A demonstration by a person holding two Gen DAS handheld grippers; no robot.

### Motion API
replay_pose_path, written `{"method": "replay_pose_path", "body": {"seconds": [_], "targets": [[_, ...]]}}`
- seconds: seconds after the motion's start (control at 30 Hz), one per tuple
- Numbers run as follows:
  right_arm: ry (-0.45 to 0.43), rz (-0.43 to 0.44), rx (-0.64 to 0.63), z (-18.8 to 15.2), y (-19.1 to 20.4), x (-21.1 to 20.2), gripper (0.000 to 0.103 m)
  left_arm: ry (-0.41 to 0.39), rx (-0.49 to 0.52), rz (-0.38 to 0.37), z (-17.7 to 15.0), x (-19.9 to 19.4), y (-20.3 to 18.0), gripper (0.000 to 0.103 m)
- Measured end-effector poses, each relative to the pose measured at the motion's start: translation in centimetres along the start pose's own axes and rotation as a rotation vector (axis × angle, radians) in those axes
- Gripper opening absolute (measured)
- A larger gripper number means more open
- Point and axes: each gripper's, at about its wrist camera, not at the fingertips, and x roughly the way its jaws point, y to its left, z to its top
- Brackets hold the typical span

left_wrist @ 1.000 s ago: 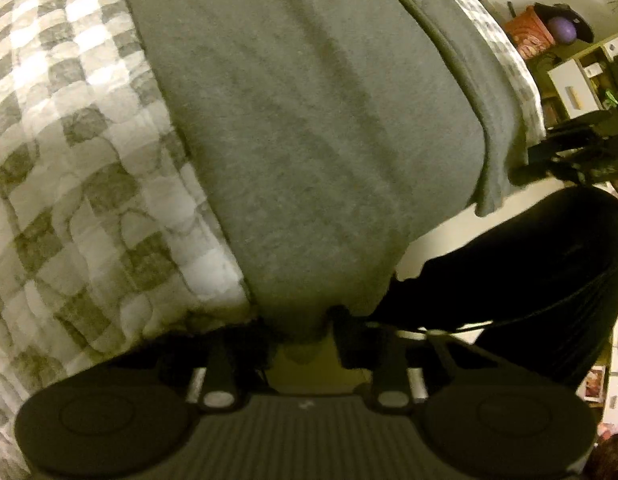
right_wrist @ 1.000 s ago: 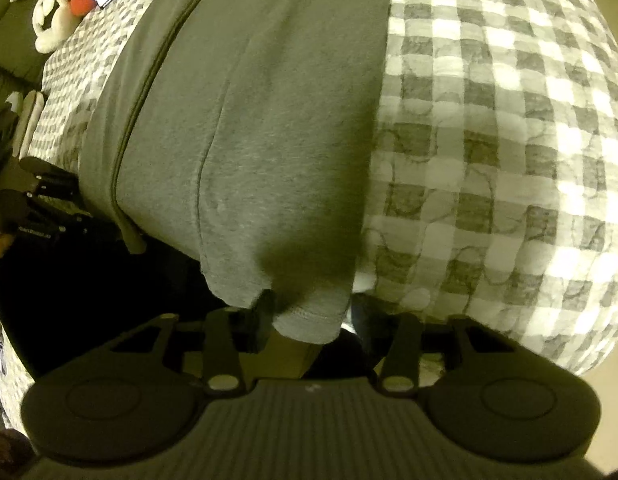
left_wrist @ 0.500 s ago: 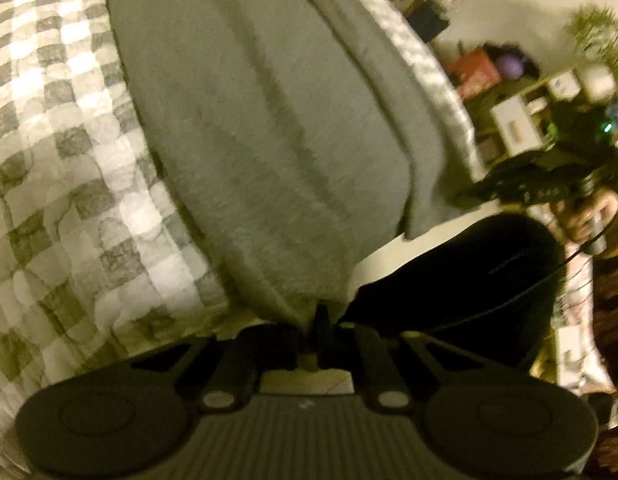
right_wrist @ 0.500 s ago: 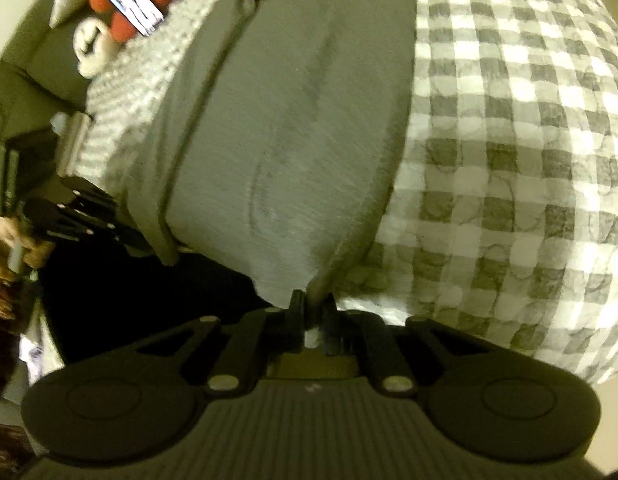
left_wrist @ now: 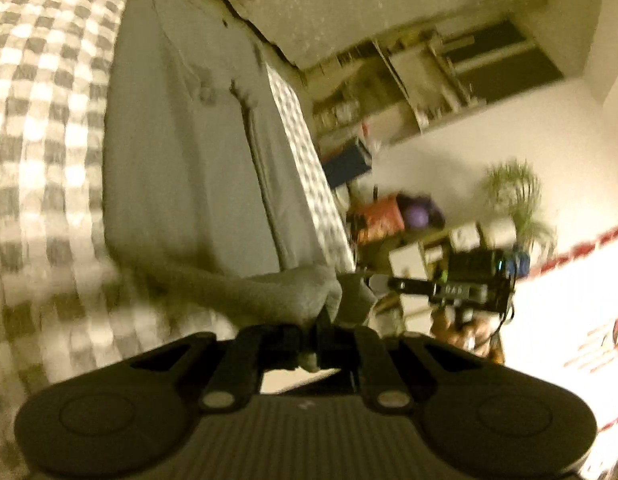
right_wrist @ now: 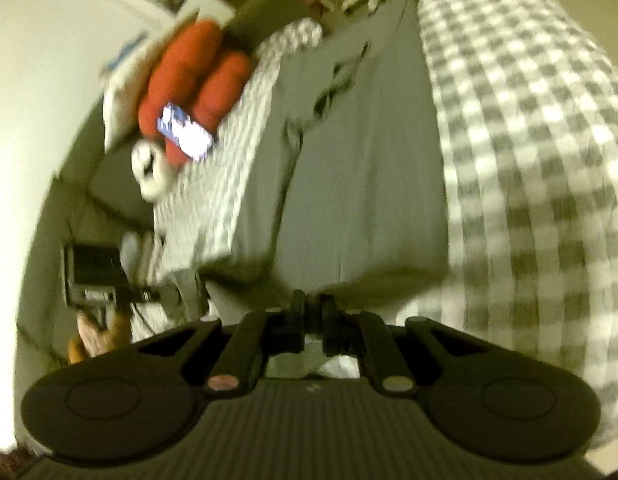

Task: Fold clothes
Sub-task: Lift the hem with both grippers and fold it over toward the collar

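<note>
The grey garment (left_wrist: 181, 160) lies lengthwise on the checked quilt (left_wrist: 37, 128) of a bed, most of it flat, with a seam or folded edge running down its length and some small crumples near the far end. Its near edge is raised off the quilt at both corners. In the left wrist view the left gripper (left_wrist: 323, 330) has its jaws nearly closed on a bunched corner of the cloth, which wraps over the tips. In the right wrist view the right gripper (right_wrist: 311, 312) likewise has its jaws drawn almost together on the near hem of the grey garment (right_wrist: 361, 184), the fabric pulling taut from there across the checked quilt (right_wrist: 529, 160).

Both views are blurred, so the finer folds cannot be read. Judging from the two pinched corners and the lifted edge, the step in hand is a fold of the near end over the rest of the garment. The next move calls for carrying both corners forward together, level and evenly spaced, so the hem stays straight, then laying them down square on the far part.

Beyond the bed edge, a red plush toy (right_wrist: 189, 80) sits to one side, with shelves (left_wrist: 409, 92) and a potted plant (left_wrist: 513, 196) on the other.
</note>
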Motion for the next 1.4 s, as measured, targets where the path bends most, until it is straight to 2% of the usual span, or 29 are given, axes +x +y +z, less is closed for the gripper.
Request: {"method": "replay_pose_path", "body": {"seconds": [0.2, 0.43, 0.53, 0.6, 0.67, 0.77, 0.83, 0.87, 0.93, 1.0, 1.07, 1.13, 1.23, 1.4], "targets": [[-0.127, 0.021, 0.125, 2.8, -0.7, 1.3, 0.010, -0.088, -0.229, 0.046, 2.8, 1.7, 2.7, 0.007], [-0.168, -0.028, 0.275, 6.1, -3.9, 3.7, 0.010, -0.134, -0.408, 0.128, 5.1, 3.2, 4.8, 0.007], [-0.160, -0.033, 0.331, 6.7, -5.7, 4.8, 0.011, -0.153, -0.485, 0.108, 5.5, 3.3, 6.3, 0.010], [-0.160, -0.010, 0.362, 6.8, -6.7, 5.3, 0.011, -0.160, -0.524, 0.073, 5.4, 3.6, 7.2, 0.017], [-0.165, 0.036, 0.383, 6.5, -7.6, 4.9, 0.013, -0.165, -0.515, 0.022, 5.1, 3.6, 7.3, 0.033], [-0.175, 0.093, 0.391, 6.1, -8.4, 4.0, 0.017, -0.188, -0.470, -0.003, 4.9, 2.5, 6.7, 0.044], [-0.195, 0.121, 0.386, 5.8, -8.7, 3.3, 0.024, -0.235, -0.436, -0.004, 4.8, 2.0, 6.3, 0.045], [-0.209, 0.127, 0.380, 5.8, -8.6, 2.9, 0.034, -0.257, -0.426, 0.002, 4.8, 1.8, 6.2, 0.045], [-0.252, 0.133, 0.361, 5.7, -8.3, 2.2, 0.041, -0.299, -0.405, 0.013, 4.8, 1.5, 6.0, 0.045], [-0.293, 0.140, 0.350, 5.6, -8.1, 1.6, 0.041, -0.340, -0.378, 0.043, 4.8, 1.3, 5.7, 0.045], [-0.333, 0.133, 0.344, 5.7, -7.9, 1.4, 0.041, -0.370, -0.330, 0.114, 4.9, 1.1, 5.2, 0.045], [-0.360, 0.104, 0.326, 5.9, -7.6, 1.6, 0.041, -0.389, -0.275, 0.192, 5.3, 1.2, 4.9, 0.045], [-0.366, 0.051, 0.272, 6.3, -6.7, 2.7, 0.041, -0.395, -0.205, 0.260, 5.3, 0.6, 4.7, 0.044], [-0.368, -0.045, 0.165, 6.6, -5.5, 4.1, 0.040, -0.381, -0.161, 0.268, 6.2, 1.7, 4.6, 0.044]]}}
